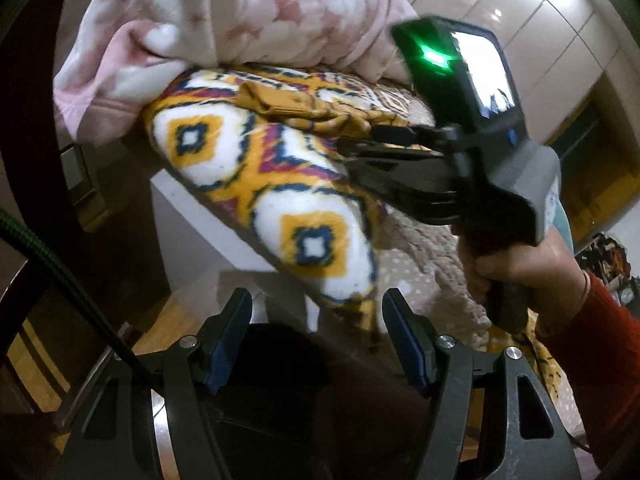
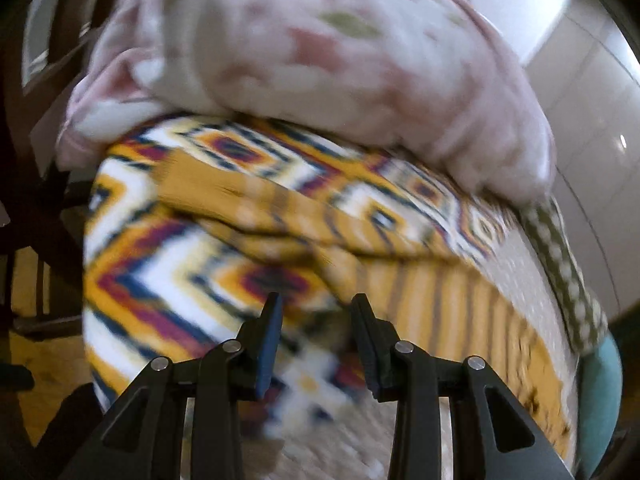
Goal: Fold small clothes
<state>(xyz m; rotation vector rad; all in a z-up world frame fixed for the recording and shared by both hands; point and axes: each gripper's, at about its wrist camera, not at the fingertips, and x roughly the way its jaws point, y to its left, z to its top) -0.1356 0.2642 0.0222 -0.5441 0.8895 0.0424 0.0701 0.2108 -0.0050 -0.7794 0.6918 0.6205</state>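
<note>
A small mustard-yellow striped garment lies on a yellow, white and blue patterned blanket on the bed. It also shows in the left wrist view. My right gripper is open, its tips just at the near edge of the garment; the view is blurred. In the left wrist view the right gripper reaches to the garment's right end. My left gripper is open and empty, off the bed's edge, below the hanging blanket.
A pink floral quilt is piled at the back of the bed, also in the right wrist view. A beige dotted sheet hangs below the blanket. Wooden floor and dark furniture lie left.
</note>
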